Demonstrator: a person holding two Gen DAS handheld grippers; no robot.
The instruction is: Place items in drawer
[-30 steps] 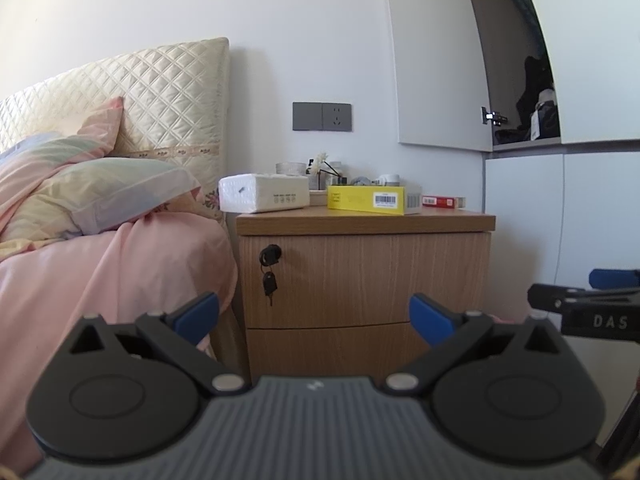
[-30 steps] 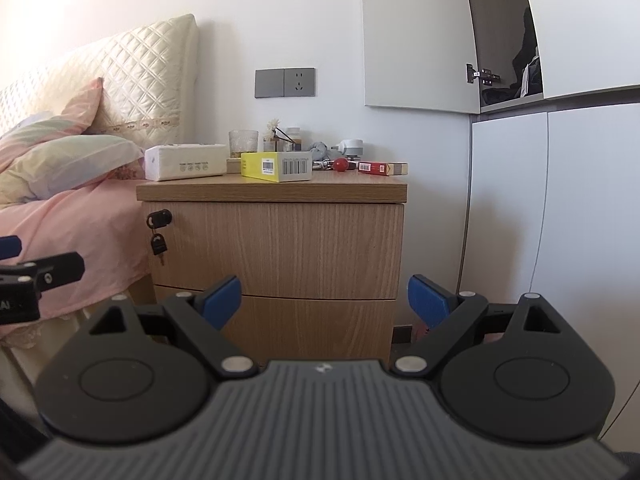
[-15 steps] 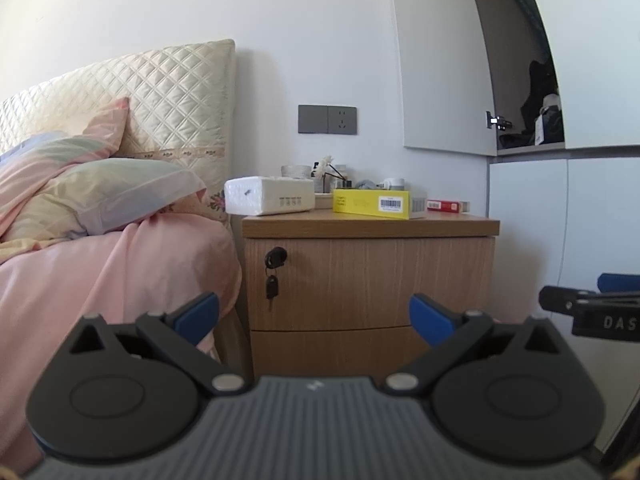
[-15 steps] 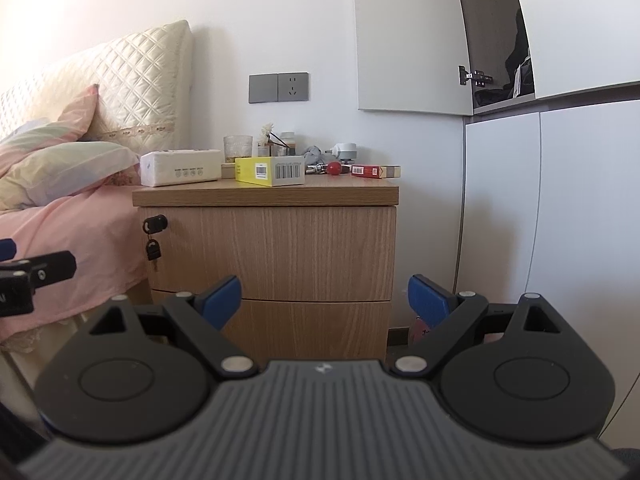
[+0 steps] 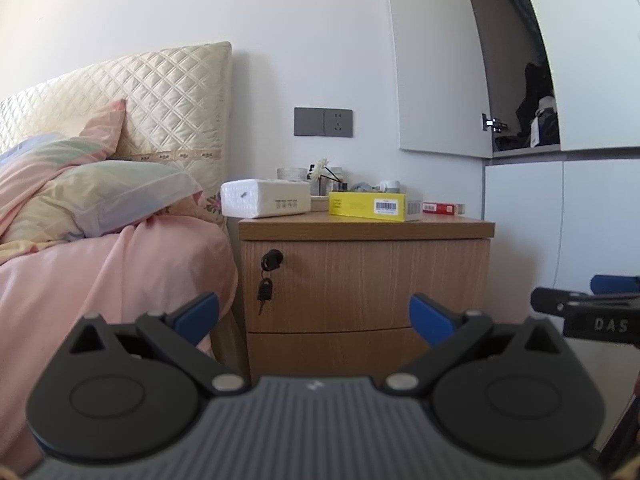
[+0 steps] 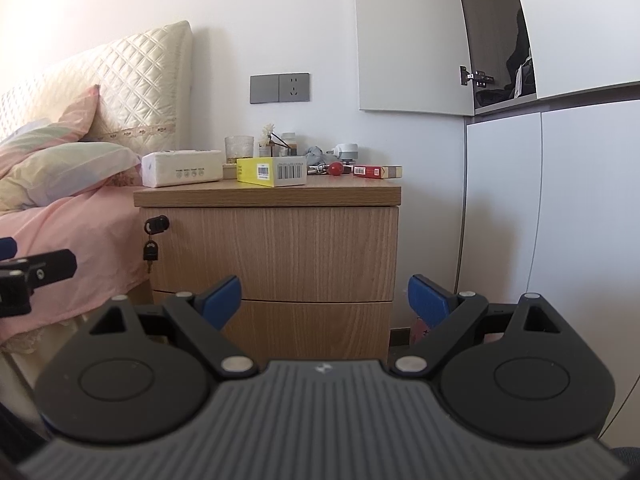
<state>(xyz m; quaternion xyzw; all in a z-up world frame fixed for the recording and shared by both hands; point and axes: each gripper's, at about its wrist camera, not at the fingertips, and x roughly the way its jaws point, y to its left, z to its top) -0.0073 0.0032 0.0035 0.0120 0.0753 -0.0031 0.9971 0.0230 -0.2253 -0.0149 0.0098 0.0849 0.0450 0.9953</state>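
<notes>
Here, 2 grippers, left gripper (image 5: 314, 316) and right gripper (image 6: 324, 300), hover spread and empty before the shut drawer (image 6: 276, 250), probably lining up; yellow box (image 6: 271, 171) waits on top.

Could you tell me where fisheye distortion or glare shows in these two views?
Left wrist view: the wardrobe door edges bow strongly, with dark corner vignetting. Right wrist view: warm glare washes the upper-left wall, and the nightstand stays fairly sharp.

Ahead-left: bed (image 5: 100, 264) with pink quilt, striped pillow (image 5: 100, 196), quilted headboard (image 5: 160, 104). Grey wall socket (image 6: 280, 88) ahead above; white wardrobe (image 6: 560, 200) ahead-right.
</notes>
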